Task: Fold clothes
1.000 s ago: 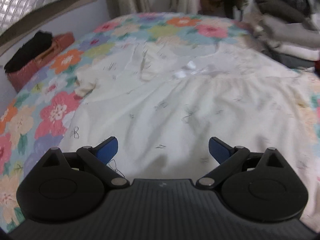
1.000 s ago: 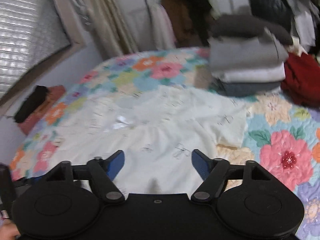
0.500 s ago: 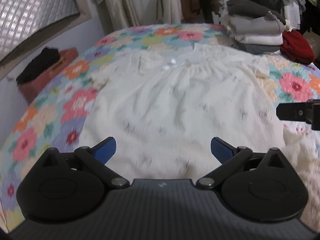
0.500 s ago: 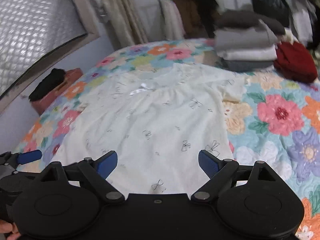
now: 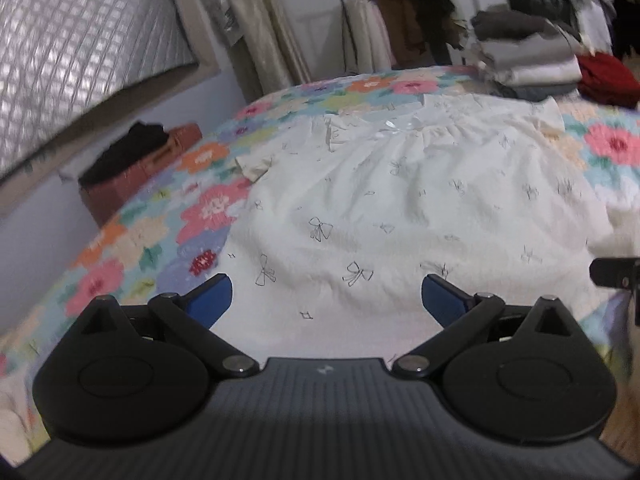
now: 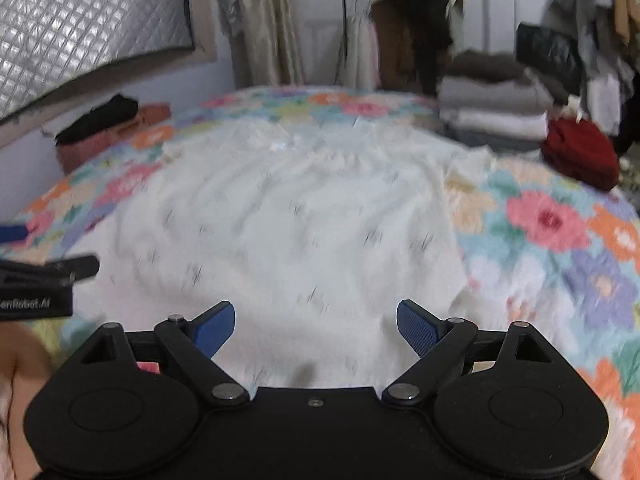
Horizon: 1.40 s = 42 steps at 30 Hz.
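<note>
A cream garment with small bow prints [image 5: 400, 208] lies spread flat on the floral bedspread [image 5: 208, 208], collar at the far end, hem towards me. It also shows in the right wrist view [image 6: 296, 216]. My left gripper [image 5: 326, 300] is open and empty above the hem's left part. My right gripper [image 6: 315, 326] is open and empty above the hem's right part. Part of the right gripper shows at the edge of the left wrist view [image 5: 616, 274], and part of the left gripper in the right wrist view [image 6: 44, 276].
A stack of folded clothes [image 6: 492, 112] and a red garment [image 6: 580, 152] sit at the bed's far right. A black item on a reddish box [image 5: 136, 164] stands by the left wall. A clothes rack [image 6: 404, 32] stands behind the bed.
Both grippers have pulled back from over the garment's middle towards its hem and risen, so more of the garment and room shows. Both stay open.
</note>
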Each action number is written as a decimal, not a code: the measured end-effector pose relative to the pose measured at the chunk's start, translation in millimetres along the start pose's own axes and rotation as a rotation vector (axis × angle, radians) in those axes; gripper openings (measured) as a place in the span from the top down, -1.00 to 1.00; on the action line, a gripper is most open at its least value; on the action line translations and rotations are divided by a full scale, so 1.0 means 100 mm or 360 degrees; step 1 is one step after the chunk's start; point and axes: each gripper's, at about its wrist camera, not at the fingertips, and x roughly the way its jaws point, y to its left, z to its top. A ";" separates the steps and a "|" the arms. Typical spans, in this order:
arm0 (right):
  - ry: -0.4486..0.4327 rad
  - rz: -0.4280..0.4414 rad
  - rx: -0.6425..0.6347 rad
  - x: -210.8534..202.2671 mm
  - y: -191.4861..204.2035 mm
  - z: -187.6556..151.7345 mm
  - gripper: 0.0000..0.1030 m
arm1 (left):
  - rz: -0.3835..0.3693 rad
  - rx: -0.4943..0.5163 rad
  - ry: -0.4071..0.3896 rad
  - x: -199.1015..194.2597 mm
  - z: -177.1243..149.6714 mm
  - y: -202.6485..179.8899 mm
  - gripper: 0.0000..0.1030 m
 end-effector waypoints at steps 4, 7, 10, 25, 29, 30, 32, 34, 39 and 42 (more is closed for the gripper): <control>-0.0071 -0.0038 -0.0053 -0.03 0.04 -0.01 -0.77 | -0.0007 -0.0002 -0.0017 0.02 -0.07 -0.04 -1.00; -0.0102 -0.0055 -0.0037 -0.02 0.02 -0.01 -0.77 | -0.0069 -0.0043 -0.0017 0.05 -0.08 -0.02 -1.00; -0.0086 -0.0062 0.0033 -0.02 -0.01 -0.05 -0.77 | -0.0092 -0.0082 0.0031 0.09 -0.11 0.01 -1.00; -0.0141 -0.0111 0.0053 -0.10 -0.03 -0.08 -0.78 | -0.0097 -0.0158 0.0092 0.13 -0.18 0.09 -1.00; -0.0112 -0.0116 -0.0003 -0.06 0.03 -0.09 -0.78 | -0.0114 -0.0191 0.0104 0.14 -0.18 0.13 -1.00; -0.0105 -0.0115 -0.0013 -0.04 0.03 -0.09 -0.78 | -0.0118 -0.0193 0.0106 0.14 -0.18 0.13 -1.00; -0.0086 -0.0112 -0.0015 -0.02 0.02 -0.07 -0.78 | -0.0125 -0.0198 0.0112 0.15 -0.18 0.14 -1.00; -0.0066 -0.0112 0.0004 0.01 0.01 -0.07 -0.78 | -0.0132 -0.0204 0.0121 0.16 -0.19 0.15 -1.00; -0.0028 -0.0103 0.0075 0.05 -0.07 -0.06 -0.78 | -0.0153 -0.0226 0.0125 0.17 -0.20 0.17 -1.00; -0.0017 -0.0094 0.0092 0.06 -0.09 -0.08 -0.78 | -0.0164 -0.0232 0.0132 0.18 -0.20 0.17 -1.00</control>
